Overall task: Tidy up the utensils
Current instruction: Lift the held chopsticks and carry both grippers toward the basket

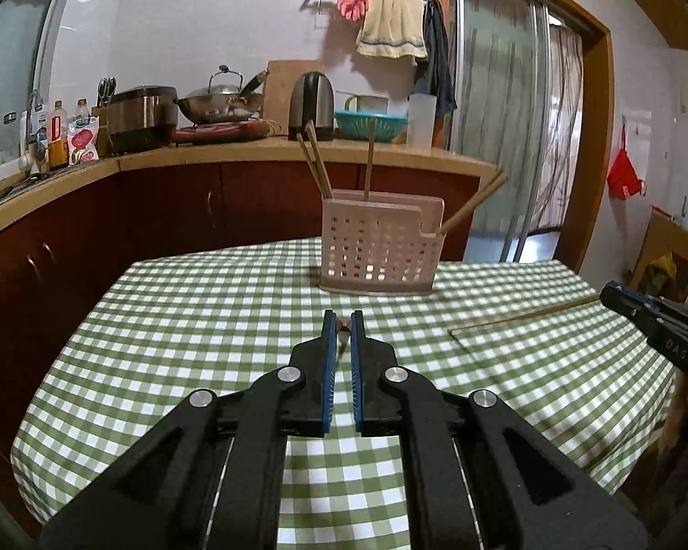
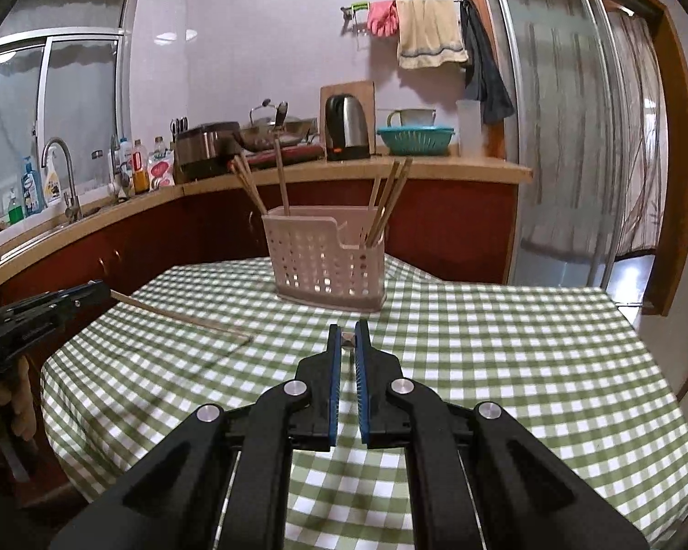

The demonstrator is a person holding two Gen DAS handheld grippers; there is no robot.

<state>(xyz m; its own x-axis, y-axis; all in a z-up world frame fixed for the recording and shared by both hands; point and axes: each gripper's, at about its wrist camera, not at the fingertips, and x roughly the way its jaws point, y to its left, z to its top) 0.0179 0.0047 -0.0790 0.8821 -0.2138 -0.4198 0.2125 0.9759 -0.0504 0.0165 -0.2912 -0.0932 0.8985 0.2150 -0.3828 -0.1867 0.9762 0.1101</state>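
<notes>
Two chopsticks (image 2: 342, 338) pinched end-on in your closed tools (image 1: 343, 327); the utensil basket (image 1: 380, 247) stands straight ahead, right tool (image 2: 348, 337) nearer.

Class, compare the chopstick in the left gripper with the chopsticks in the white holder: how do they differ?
The chopstick in the left gripper lies nearly level over the checked tablecloth; the chopsticks in the holder stand leaning. The gripped one is single, clamped at one end; the holder's are several, loose. Both are slim brown sticks.
</notes>
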